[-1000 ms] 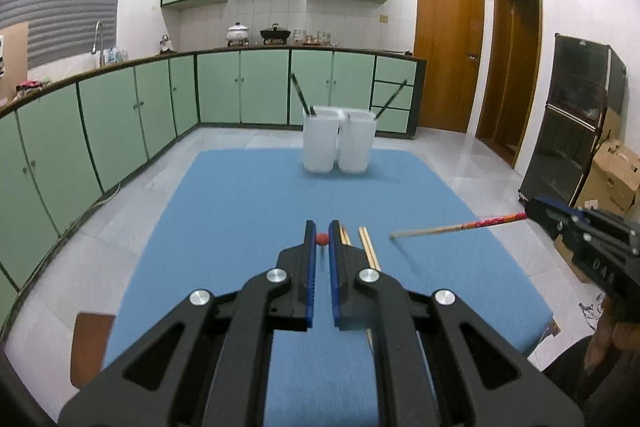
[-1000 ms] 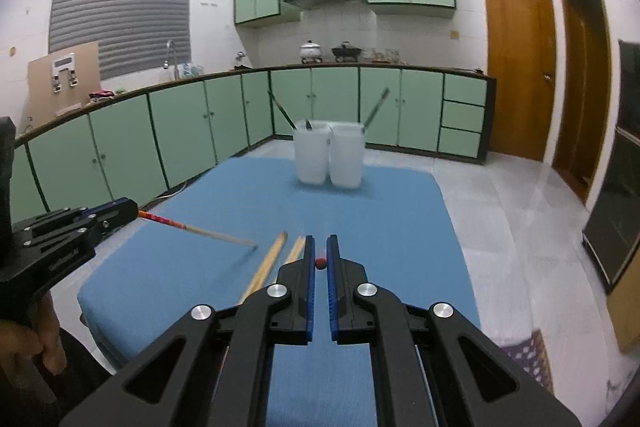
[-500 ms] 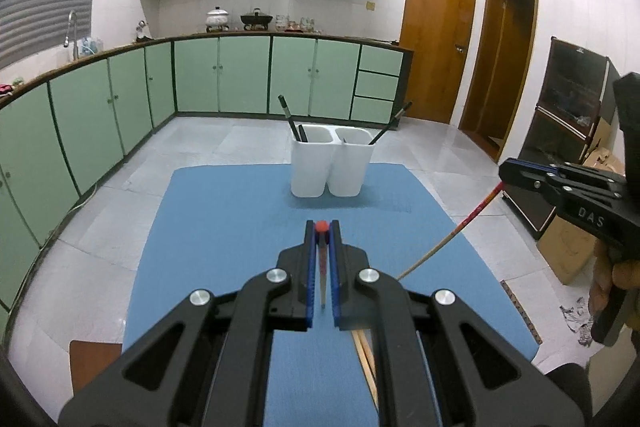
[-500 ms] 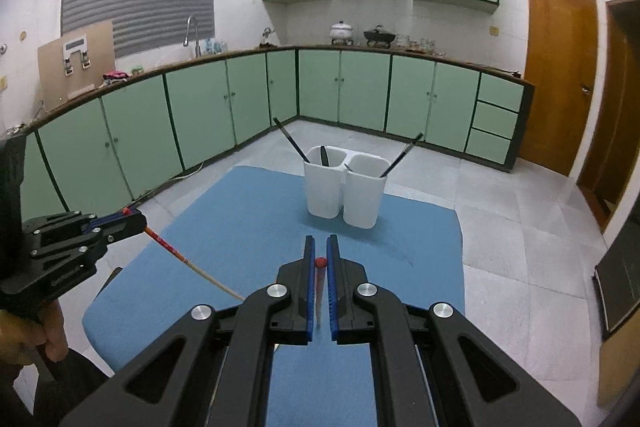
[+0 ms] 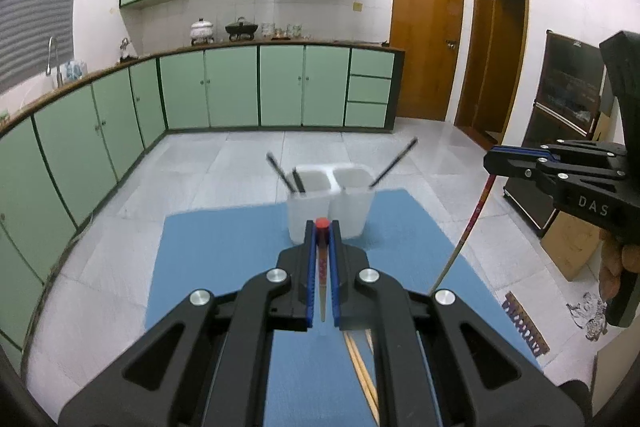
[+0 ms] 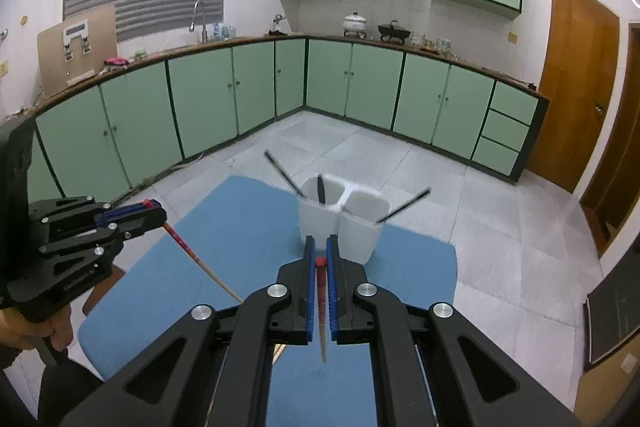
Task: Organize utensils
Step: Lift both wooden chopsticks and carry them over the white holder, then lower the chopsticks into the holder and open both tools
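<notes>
Left hand-held gripper [image 5: 322,227] pinching 1 red-capped chopstick [image 5: 322,267], hanging tip down over the blue table [image 5: 224,259]. Right hand-held gripper [image 6: 319,247] clamped on another red-capped chopstick [image 6: 321,303]. Beyond both, a white 2-compartment holder [image 6: 340,223] with 3 dark utensils. Only from the left wrist: loose wooden chopsticks [image 5: 362,375] on the table.

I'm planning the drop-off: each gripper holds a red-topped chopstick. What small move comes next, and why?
Probably carry both forward over the white holder: the left gripper and right gripper each clamp a hanging chopstick short of its compartments.
</notes>
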`<state>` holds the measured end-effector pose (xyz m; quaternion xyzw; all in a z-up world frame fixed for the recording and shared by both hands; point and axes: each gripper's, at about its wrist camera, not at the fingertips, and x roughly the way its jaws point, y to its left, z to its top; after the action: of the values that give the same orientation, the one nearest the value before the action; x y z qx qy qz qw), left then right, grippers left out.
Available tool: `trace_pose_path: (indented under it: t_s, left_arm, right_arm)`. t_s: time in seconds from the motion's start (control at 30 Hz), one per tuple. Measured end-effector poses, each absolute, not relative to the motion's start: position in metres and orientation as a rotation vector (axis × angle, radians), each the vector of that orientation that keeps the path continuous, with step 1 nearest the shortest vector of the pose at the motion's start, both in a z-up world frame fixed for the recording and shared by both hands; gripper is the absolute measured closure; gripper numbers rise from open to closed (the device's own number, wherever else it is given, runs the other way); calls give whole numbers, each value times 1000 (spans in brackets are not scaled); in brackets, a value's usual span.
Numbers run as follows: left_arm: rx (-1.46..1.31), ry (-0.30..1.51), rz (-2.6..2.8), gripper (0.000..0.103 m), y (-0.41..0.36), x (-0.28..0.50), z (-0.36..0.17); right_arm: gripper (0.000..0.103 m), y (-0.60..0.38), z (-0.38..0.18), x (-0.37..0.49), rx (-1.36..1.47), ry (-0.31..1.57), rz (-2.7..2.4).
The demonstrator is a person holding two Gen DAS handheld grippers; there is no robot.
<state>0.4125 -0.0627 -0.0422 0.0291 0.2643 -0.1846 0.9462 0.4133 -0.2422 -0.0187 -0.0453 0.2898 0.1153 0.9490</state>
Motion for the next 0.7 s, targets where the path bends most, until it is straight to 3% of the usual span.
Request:
trace_pose_path:
  t_s: [0.4, 0.57, 0.7]
  left_arm:
    - [56, 362, -352, 98, -100, 471, 52]
    - [50, 345, -328, 98, -113, 513, 52]
    - [60, 366, -324, 98, -124, 547, 26]
  right_arm:
    - [98, -246, 84, 489, -35, 396, 193]
    - [98, -248, 77, 529, -41, 373, 158]
    - [98, -254, 41, 562, -36, 407, 136]
